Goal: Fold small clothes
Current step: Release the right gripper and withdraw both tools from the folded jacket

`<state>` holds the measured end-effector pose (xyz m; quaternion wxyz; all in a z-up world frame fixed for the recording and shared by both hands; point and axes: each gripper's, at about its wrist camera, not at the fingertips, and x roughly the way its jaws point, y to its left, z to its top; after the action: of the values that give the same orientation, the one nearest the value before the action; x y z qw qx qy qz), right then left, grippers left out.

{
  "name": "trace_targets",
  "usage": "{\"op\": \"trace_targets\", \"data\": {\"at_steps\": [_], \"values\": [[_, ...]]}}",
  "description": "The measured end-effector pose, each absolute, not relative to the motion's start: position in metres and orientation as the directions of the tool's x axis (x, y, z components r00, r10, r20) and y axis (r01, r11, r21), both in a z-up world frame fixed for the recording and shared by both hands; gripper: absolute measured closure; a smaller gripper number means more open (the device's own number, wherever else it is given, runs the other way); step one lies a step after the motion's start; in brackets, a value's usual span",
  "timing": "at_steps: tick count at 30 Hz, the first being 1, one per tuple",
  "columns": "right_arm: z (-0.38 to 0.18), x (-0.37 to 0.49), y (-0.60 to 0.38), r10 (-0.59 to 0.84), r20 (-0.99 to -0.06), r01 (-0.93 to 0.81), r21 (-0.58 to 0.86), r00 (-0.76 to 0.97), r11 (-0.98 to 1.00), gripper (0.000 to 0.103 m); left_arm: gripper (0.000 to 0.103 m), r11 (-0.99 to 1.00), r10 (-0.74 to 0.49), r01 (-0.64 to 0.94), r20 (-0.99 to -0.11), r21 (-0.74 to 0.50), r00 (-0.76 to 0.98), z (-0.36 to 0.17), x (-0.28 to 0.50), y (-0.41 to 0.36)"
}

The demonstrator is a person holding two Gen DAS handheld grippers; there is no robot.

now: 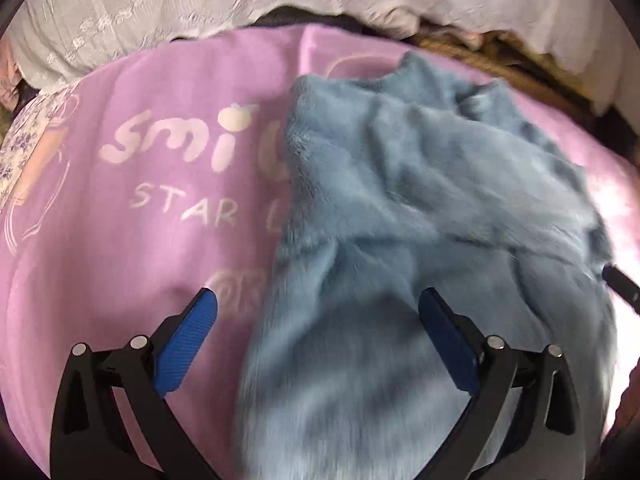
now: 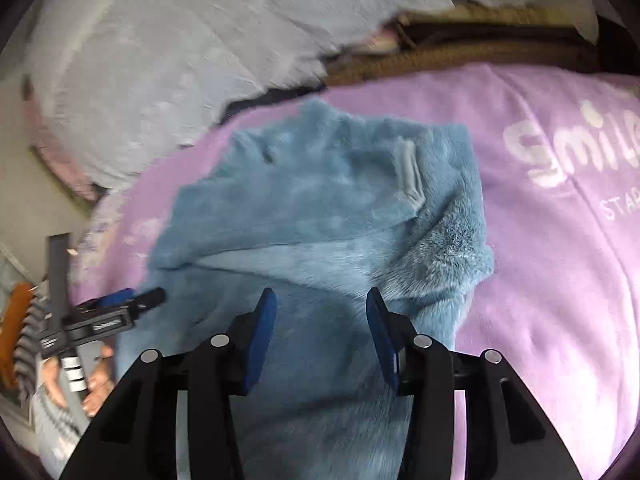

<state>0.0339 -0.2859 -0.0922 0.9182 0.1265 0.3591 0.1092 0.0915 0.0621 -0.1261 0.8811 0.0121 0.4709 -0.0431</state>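
A fluffy blue garment lies rumpled on a lilac blanket printed with white letters. My left gripper hangs above the garment's near left edge. Its jaws stand wide apart and the blue pads hold nothing. In the right wrist view the same garment shows a folded-over upper layer and a grey label. My right gripper is over its near part, jaws apart, with nothing pinched between them. A hand holds the left gripper at the garment's left edge. One black finger of the right gripper shows at the garment's right edge.
White embroidered bedding is heaped along the blanket's far side. A brown woven edge runs behind the blanket. A floral cloth lies at the far left. Floor and an orange object show beyond the bed.
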Motion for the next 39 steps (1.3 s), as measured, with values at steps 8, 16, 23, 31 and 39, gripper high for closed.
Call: {"op": "trace_targets", "data": {"at_steps": [8,16,23,31,39], "values": [[-0.117,-0.064,-0.334,0.26,-0.607,-0.078,0.309,0.751,0.948,0.049,0.005,0.988,-0.138,0.13,-0.848,-0.082,0.511,-0.14,0.011,0.08],[-0.143,-0.061,-0.329,0.349,-0.643,-0.115,0.377,0.681,0.919,0.049,0.005,0.964,-0.245,0.22,-0.82,-0.149,0.517,-0.144,-0.025,0.066],[-0.148,-0.06,-0.326,0.35,-0.65,-0.11,0.38,0.675,0.918,0.048,0.007,0.95,-0.287,0.26,-0.81,-0.173,0.511,-0.144,-0.03,0.063],[-0.15,-0.068,-0.325,0.351,-0.652,-0.127,0.366,0.672,0.922,0.044,0.007,0.956,-0.244,0.273,-0.815,-0.109,0.526,-0.143,-0.036,0.051],[-0.151,-0.068,-0.324,0.356,-0.653,-0.138,0.362,0.668,0.922,0.042,0.007,0.96,-0.213,0.27,-0.813,-0.071,0.542,-0.141,-0.037,0.049]]}}
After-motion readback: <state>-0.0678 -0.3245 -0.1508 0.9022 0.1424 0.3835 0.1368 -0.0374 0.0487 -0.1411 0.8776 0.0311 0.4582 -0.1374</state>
